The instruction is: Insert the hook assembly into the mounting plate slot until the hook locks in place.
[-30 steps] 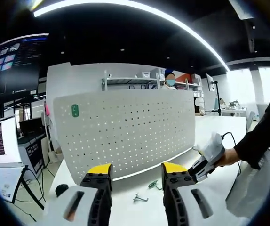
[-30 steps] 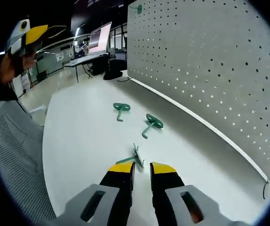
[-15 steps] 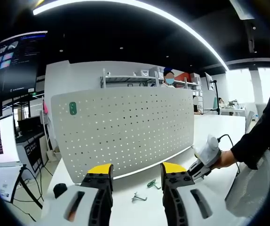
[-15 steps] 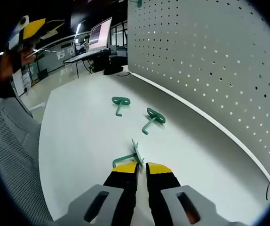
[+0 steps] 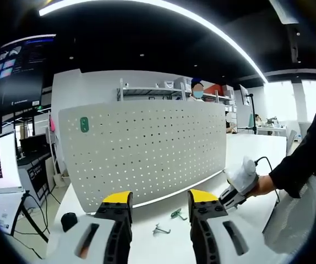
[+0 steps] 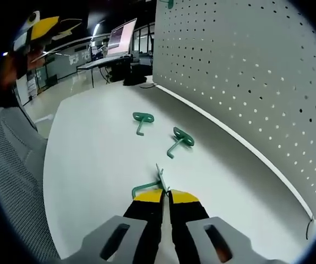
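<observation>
A white pegboard (image 5: 147,154) stands upright on the white table (image 5: 147,242), with one green hook (image 5: 83,124) mounted near its top left corner. My left gripper (image 5: 159,201) hangs open above the table, well short of the board. Two loose green hooks (image 5: 175,213) (image 5: 161,229) lie on the table beyond it. In the right gripper view, my right gripper (image 6: 165,195) rests low on the table (image 6: 92,165), shut on a green hook (image 6: 157,181) that sticks out past its yellow tips. The other two hooks (image 6: 142,118) (image 6: 179,140) lie further ahead, and the pegboard (image 6: 246,71) runs along the right.
A grey mesh chair (image 6: 15,181) sits at the table's near edge. A person's hand holds the right gripper (image 5: 240,184) at the right of the left gripper view. The left gripper (image 6: 39,27) shows at upper left in the right gripper view. Desks and monitors (image 6: 119,38) stand behind.
The right gripper's jaws have shut on the nearest green hook. The left gripper stays open and its view has barely shifted.
</observation>
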The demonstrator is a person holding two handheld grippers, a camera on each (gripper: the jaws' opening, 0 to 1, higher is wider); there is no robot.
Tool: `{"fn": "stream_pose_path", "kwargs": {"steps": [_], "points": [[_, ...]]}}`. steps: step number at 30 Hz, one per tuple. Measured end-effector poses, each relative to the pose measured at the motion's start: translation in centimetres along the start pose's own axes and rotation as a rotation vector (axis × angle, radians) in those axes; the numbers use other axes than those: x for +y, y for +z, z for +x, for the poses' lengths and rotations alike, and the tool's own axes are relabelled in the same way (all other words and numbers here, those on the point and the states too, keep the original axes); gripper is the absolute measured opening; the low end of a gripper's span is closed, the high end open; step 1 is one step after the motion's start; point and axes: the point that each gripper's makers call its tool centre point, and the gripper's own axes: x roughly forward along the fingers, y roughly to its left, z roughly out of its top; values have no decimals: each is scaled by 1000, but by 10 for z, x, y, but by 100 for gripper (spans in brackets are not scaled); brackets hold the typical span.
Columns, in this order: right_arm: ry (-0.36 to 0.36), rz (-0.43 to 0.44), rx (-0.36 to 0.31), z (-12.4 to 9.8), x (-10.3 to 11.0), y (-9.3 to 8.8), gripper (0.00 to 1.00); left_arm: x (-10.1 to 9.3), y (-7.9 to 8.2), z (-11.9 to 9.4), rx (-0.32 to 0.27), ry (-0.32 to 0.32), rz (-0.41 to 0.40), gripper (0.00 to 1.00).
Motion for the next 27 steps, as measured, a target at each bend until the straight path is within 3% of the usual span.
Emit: {"fn": "stream_pose_path", "kwargs": {"steps": [11, 20, 27], "points": [[-37, -4, 1, -19, -6, 11, 0, -6, -1, 1, 1, -26, -1, 41], [-42, -1, -1, -21, -5, 13, 0, -13, -1, 3, 5, -54, 2, 40], [-30, 53, -7, -27, 0, 22, 0, -17, -1, 4, 6, -72, 7, 40]]}}
